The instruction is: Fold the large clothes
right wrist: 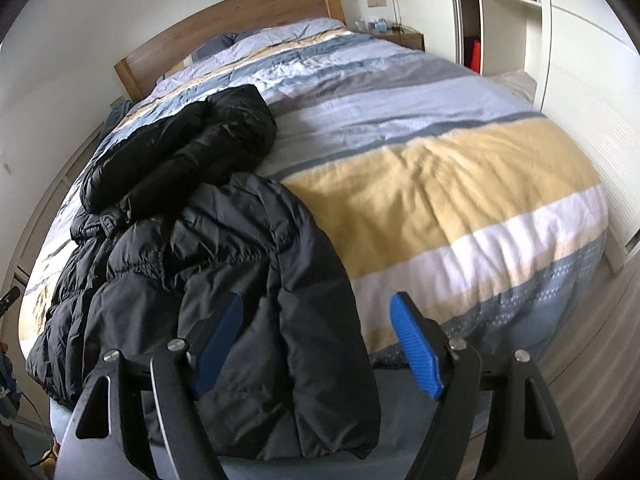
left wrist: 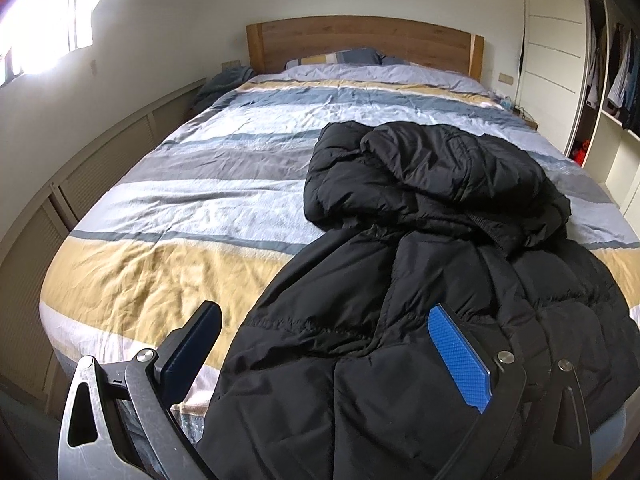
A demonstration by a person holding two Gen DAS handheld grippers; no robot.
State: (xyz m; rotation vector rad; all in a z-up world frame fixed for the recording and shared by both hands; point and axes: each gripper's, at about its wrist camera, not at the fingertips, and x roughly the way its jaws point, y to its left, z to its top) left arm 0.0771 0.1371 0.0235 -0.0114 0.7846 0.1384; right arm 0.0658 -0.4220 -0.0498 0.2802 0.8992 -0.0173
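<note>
A black puffer jacket [left wrist: 420, 240] with a hood lies rumpled on the striped bed, its lower part hanging over the foot edge. It also shows in the right wrist view [right wrist: 208, 240]. My left gripper [left wrist: 328, 328] is open, its jaws wide apart over the jacket's left lower part, holding nothing. My right gripper [right wrist: 320, 328] is open, its jaws straddling the jacket's right lower edge without gripping it.
The bed [left wrist: 180, 208] has a striped blue, grey, yellow duvet and a wooden headboard [left wrist: 360, 40]. A low slatted cabinet [left wrist: 100, 168] runs along the left wall. An open wardrobe [left wrist: 612, 80] stands on the right, a nightstand [right wrist: 404, 38] beside the headboard.
</note>
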